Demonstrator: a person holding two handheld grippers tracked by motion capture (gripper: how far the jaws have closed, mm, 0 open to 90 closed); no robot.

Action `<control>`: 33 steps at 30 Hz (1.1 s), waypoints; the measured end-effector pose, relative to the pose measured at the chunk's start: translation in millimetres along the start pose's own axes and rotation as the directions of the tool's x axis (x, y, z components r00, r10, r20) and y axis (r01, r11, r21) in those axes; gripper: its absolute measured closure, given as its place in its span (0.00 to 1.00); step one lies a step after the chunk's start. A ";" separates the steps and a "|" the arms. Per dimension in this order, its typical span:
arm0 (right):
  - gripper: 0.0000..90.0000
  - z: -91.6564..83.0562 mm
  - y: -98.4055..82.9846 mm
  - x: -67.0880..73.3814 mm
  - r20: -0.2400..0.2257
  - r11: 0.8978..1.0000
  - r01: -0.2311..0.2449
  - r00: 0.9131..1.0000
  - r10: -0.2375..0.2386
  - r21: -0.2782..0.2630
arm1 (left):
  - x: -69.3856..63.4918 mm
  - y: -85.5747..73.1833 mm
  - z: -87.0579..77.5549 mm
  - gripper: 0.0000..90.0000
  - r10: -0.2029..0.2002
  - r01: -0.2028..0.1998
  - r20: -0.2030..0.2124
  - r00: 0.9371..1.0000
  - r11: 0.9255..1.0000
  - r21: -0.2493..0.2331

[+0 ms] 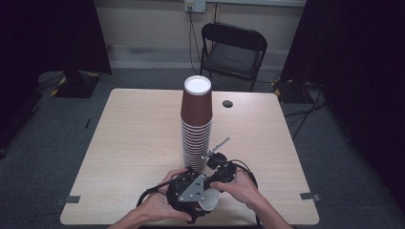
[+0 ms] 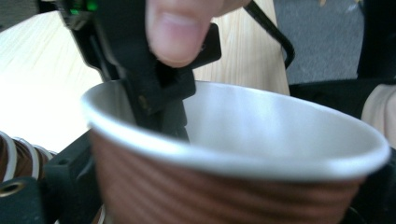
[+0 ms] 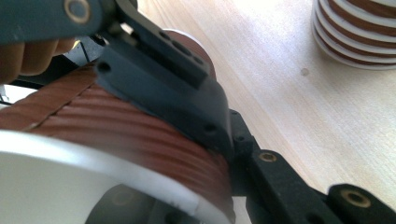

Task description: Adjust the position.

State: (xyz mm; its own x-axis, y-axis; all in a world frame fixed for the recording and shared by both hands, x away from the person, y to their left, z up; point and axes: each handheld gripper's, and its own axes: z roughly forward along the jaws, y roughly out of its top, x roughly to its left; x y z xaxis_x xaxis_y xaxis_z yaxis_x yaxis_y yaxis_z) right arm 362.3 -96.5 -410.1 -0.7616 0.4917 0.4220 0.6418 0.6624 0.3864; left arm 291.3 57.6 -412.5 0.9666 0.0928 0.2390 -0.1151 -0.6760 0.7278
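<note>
- A brown ribbed paper cup (image 1: 210, 200) with a white inside lies tilted between the two grippers, low over the near edge of the table (image 1: 124, 143), just right of that edge's middle.
- The left gripper (image 1: 188, 191), held in the left hand (image 1: 160, 207), sits against the cup's left side. In the left gripper view the cup's rim (image 2: 233, 158) crosses close in front; whether its pads touch the cup cannot be told.
- The right gripper (image 1: 222, 169), held in the right hand (image 1: 241, 186), is pinched on the cup's wall. In the left gripper view one of its jaws reaches down inside the rim; in the right gripper view a dark jaw lies flat on the ribbed outside (image 3: 116, 126).
- A tall stack (image 1: 196, 124) of matching cups stands near the table's middle, just beyond the grippers.
- Wide bare wood lies left and right of the stack, out to both side edges.
- A small dark hole (image 1: 227, 103) sits near the far edge.
- A black folding chair (image 1: 232, 50) stands beyond the far edge.
</note>
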 end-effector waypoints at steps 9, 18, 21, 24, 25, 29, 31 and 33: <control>0.96 1.3 1.3 0.8 -0.005 1.000 -0.008 1.000 0.008 0.007 | 0.5 -1.0 0.5 0.07 -0.011 0.011 0.005 1.000 1.000 -0.012; 0.88 -5.5 -0.4 0.7 0.005 0.999 -0.009 1.000 0.009 -0.045 | 2.6 -5.3 -1.6 0.10 -0.028 0.028 -0.003 1.000 0.999 -0.030; 0.84 -11.0 -2.4 1.7 0.013 0.997 -0.012 1.000 0.013 -0.071 | 4.5 -7.9 -3.8 0.10 -0.050 0.050 -0.007 0.999 0.997 -0.057; 0.83 -14.9 -4.2 2.6 0.018 0.996 -0.013 1.000 0.015 -0.093 | 7.0 -8.9 -7.8 0.10 -0.074 0.072 -0.015 0.997 0.994 -0.086; 0.81 -16.0 -4.7 3.6 0.019 0.995 -0.011 1.000 0.013 -0.098 | 7.0 -10.1 -8.3 0.10 -0.083 0.080 -0.022 0.996 0.992 -0.097; 0.80 -19.2 -7.4 7.5 0.038 0.990 0.004 0.999 0.002 -0.140 | 7.9 -17.6 -11.7 0.09 -0.123 0.114 -0.051 0.991 0.982 -0.150; 0.76 -19.7 -8.9 7.6 0.049 0.987 0.011 0.999 -0.003 -0.161 | 7.3 -21.5 -12.2 0.09 -0.155 0.143 -0.056 0.986 0.975 -0.172; 0.76 -19.9 -10.9 6.7 0.063 0.984 0.016 0.998 -0.005 -0.179 | 8.8 -23.8 -12.9 0.09 -0.165 0.155 -0.046 0.985 0.974 -0.168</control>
State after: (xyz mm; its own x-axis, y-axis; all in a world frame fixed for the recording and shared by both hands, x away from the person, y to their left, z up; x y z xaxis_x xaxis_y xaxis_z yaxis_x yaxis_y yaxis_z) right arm 352.0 -111.7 -395.2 -0.7689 0.5234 0.3673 0.6351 0.5585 0.5336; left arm 299.5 83.9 -419.4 0.9607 0.2367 0.1451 -0.0005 -0.5211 0.8535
